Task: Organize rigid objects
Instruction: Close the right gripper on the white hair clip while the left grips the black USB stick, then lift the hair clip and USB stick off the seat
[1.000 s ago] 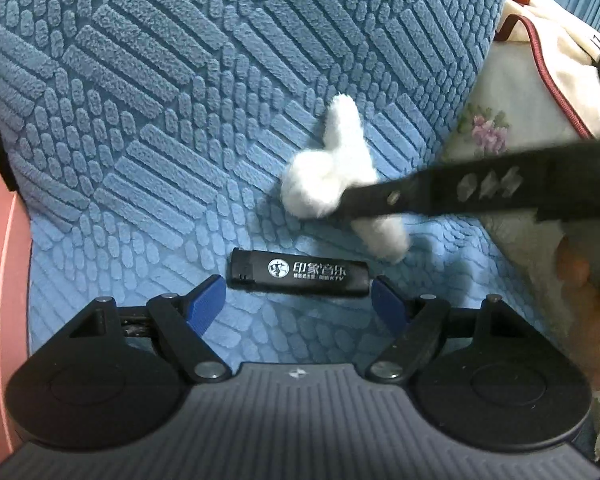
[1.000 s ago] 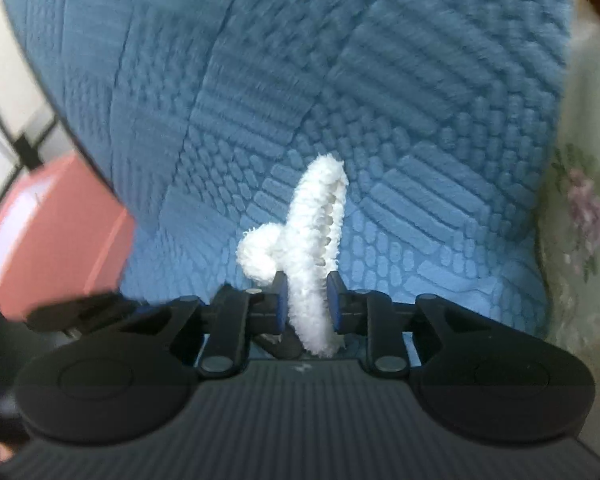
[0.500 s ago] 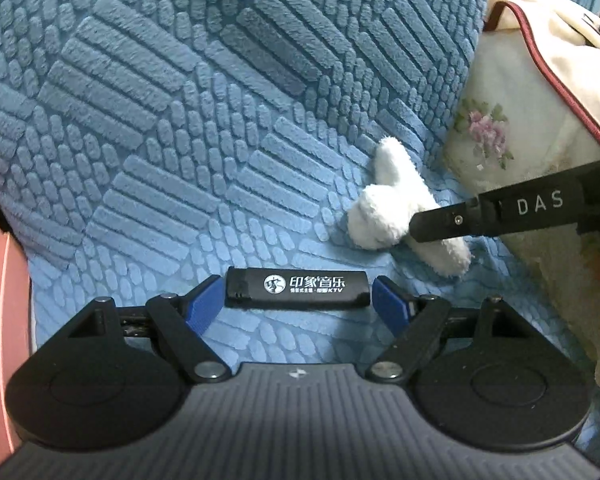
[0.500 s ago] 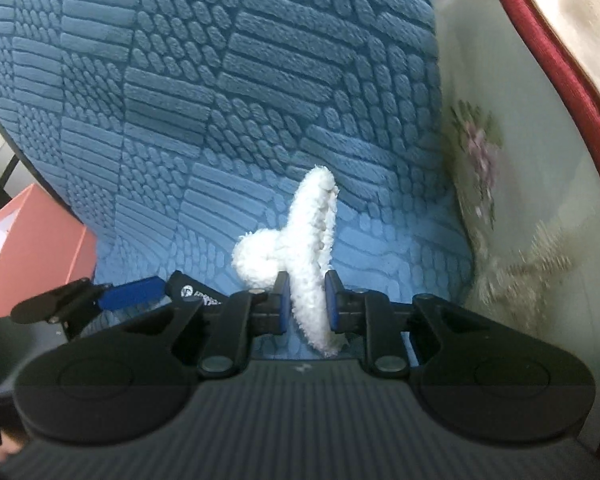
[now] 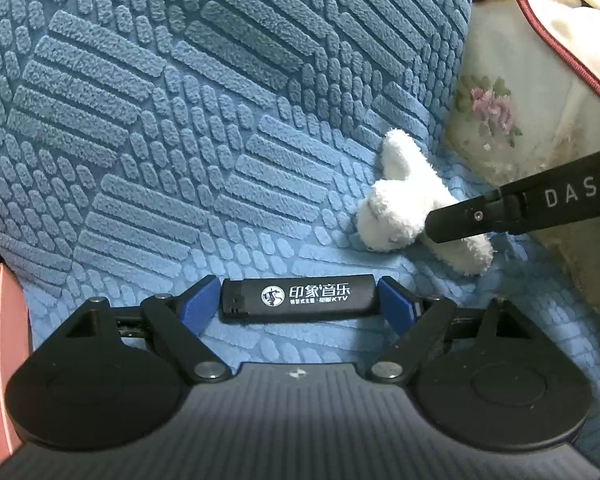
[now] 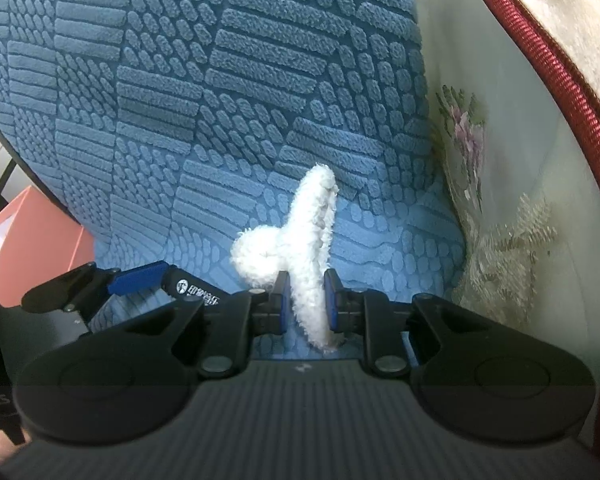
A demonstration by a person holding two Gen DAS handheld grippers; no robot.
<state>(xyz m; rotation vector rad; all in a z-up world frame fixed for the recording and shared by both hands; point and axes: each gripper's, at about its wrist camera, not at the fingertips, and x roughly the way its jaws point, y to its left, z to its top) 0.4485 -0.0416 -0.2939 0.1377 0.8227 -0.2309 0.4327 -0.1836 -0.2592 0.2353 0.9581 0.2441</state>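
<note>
Left wrist: left gripper (image 5: pixel 298 300) opening around lighter (image 5: pixel 298 298) | right gripper (image 6: pixel 307 300) pinching fluffy clip (image 6: pixel 300 248) | floral cushion (image 5: pixel 500 120) crowds right | blue cover (image 5: pixel 180 120) open far-left

Both wrist views angled down, close over blue cushion (image 5: pixel 228 128); share lighter (image 5: pixel 298 298).

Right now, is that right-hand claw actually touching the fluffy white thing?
Touching. The right wrist view shows the right gripper with both blue pads pressed against the fluffy white clip, squeezing its fur.
</note>
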